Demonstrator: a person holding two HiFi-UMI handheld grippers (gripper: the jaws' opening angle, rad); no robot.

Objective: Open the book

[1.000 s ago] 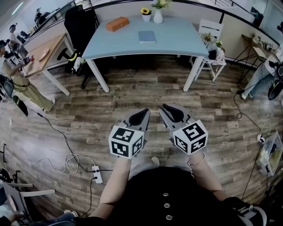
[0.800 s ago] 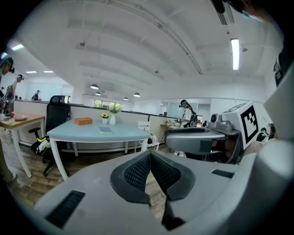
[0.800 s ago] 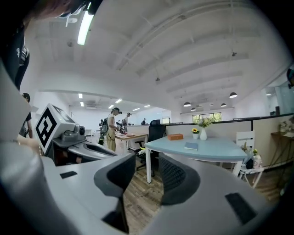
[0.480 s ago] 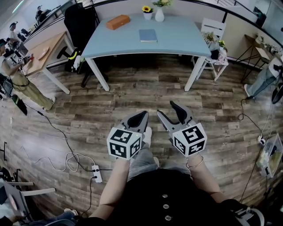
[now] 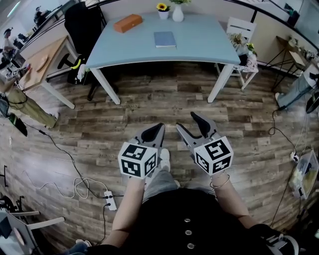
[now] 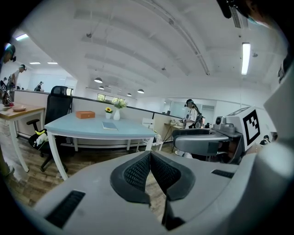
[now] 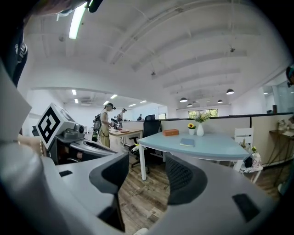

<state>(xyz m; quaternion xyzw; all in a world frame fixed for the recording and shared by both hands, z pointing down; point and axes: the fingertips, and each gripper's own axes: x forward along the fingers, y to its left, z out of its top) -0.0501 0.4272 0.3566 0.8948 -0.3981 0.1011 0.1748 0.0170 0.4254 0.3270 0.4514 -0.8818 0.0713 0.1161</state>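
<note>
We hold both tools low in front of us over the brown wood-plank floor (image 5: 149, 102), well short of the work. The left gripper (image 5: 155, 132) is clenched on nothing: in the left gripper view its ribbed black pads meet at the tips with only floor showing below them. The right gripper (image 5: 187, 122) is released, its two jaws standing apart with bare floor and a table leg between them in the right gripper view. The thin, closed, blue-grey book (image 5: 165, 39) lies flat on the pale blue tabletop (image 5: 204, 42), far ahead of both grippers and a little to the left of the right gripper's line. Beyond the book from the grippers stand a white vase with greenery (image 5: 178, 15) and a small pot with a yellow flower (image 5: 163, 11), and off to the book's left sits an orange rectangular box (image 5: 128, 23); all three are apart from the book. We judge that the task has not properly begun: this is the approach, with nothing touched. The next move calls for walking up to the tabletop's near edge and bringing both grippers over the book. We would then steady it with one gripper and work the other's jaws under the free edge of the cover. Which edge is the spine we cannot tell from here. The left gripper would likely have to release its jaws before it can take the cover.
</note>
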